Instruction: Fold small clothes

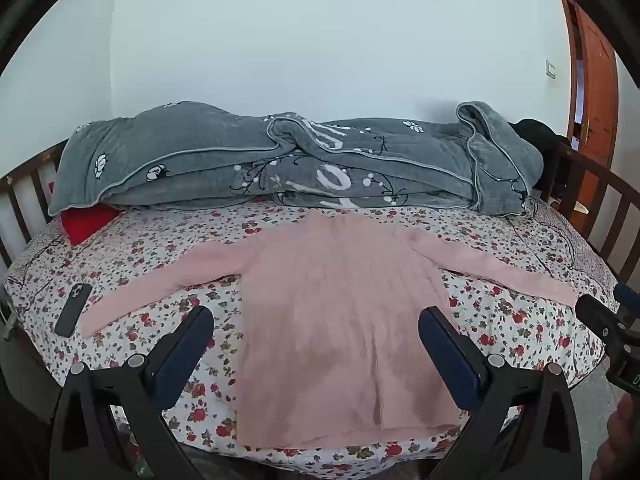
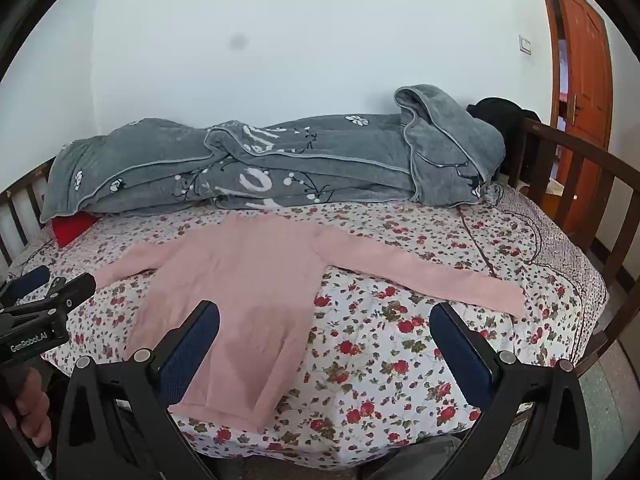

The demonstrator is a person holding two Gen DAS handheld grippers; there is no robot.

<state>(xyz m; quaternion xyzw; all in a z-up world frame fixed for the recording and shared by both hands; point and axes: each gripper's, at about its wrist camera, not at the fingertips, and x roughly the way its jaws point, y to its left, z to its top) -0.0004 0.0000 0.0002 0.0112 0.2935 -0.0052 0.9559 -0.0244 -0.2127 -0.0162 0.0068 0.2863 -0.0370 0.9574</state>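
1. One pink sweater (image 1: 340,320) lies flat on the bed (image 1: 520,340), spread over a floral sheet, both sleeves stretched out sideways, hem toward the near edge, neck toward the far side.
2. Left gripper (image 1: 316,344): jaws spread wide, nothing between them. It hangs above the lower body of the sweater; the blue pads (image 1: 182,360) flank the sweater's two side edges in this view. Contact with the cloth not apparent.
3. Right gripper (image 2: 326,344): jaws also spread wide, empty. Its left pad (image 2: 192,352) overlaps the sweater's body in view; the right pad sits over bare sheet below the outstretched sleeve (image 2: 420,276).
4. Each gripper shows at the edge of the other's camera, side by side, near the bed's front edge.
5. Grey quilt (image 1: 280,160) with white flower print is bunched along the far side of the bed against the wall.
6. Red item (image 1: 86,222) pokes out from under the quilt's left end.
7. Dark phone (image 1: 74,310) rests on the sheet just beside the left sleeve cuff.
8. Wooden rails (image 2: 580,184) border the bed; an orange-brown door (image 2: 584,60) stands at the far right.
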